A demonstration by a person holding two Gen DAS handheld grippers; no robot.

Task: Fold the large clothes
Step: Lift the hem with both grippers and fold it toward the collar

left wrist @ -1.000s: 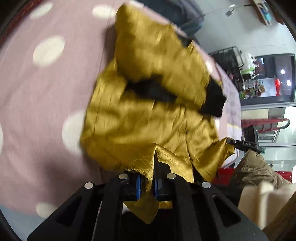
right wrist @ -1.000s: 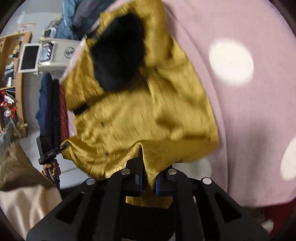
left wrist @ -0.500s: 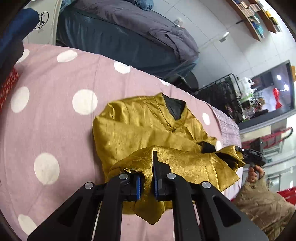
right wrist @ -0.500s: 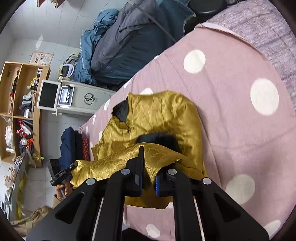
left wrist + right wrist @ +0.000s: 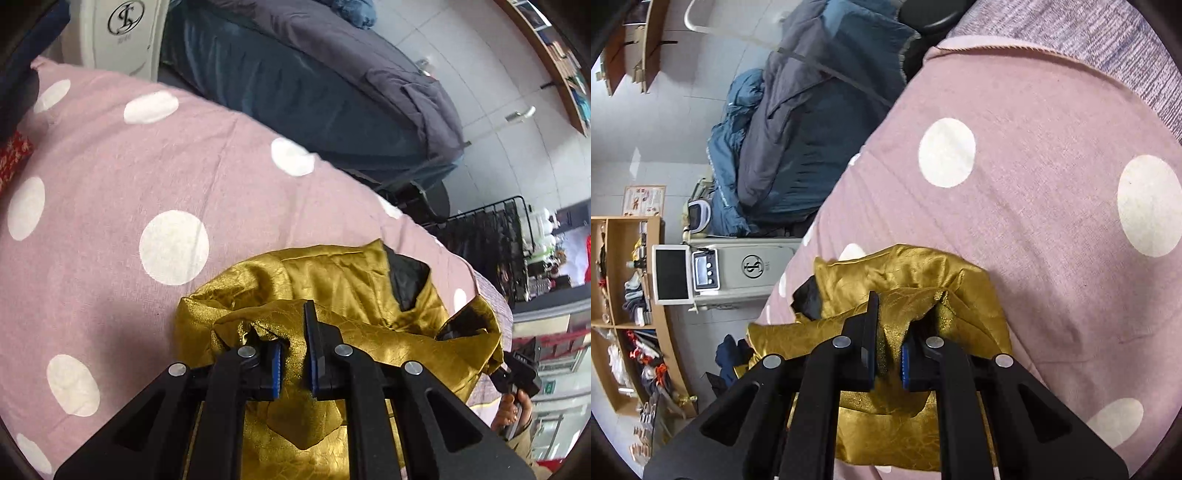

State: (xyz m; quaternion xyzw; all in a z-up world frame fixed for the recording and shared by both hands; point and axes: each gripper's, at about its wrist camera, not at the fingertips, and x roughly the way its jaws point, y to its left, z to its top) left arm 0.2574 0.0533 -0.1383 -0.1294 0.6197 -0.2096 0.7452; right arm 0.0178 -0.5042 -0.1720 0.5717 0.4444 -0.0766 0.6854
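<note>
A shiny gold garment point(image 5: 343, 280) with a black lining lies bunched on a pink sheet with white dots point(image 5: 110, 192). My left gripper point(image 5: 295, 354) is shut on a fold of its gold hem, low over the garment. My right gripper point(image 5: 889, 354) is shut on the other end of the same hem; the gold garment point(image 5: 916, 273) lies just beyond it on the pink sheet point(image 5: 1034, 206). The right gripper also shows at the right edge of the left wrist view point(image 5: 517, 369), with gold cloth hanging from it.
A dark blue and grey duvet point(image 5: 314, 81) is piled beyond the bed, also in the right wrist view point(image 5: 798, 140). A white machine point(image 5: 738, 269) and wooden shelves point(image 5: 624, 314) stand to the left. A black rack point(image 5: 491, 236) stands at the far right.
Both grippers carried the held hem up and forward over the garment, doubling it over itself. The garment went from spread wide to a compact bunch below the grippers. Both stayed shut.
</note>
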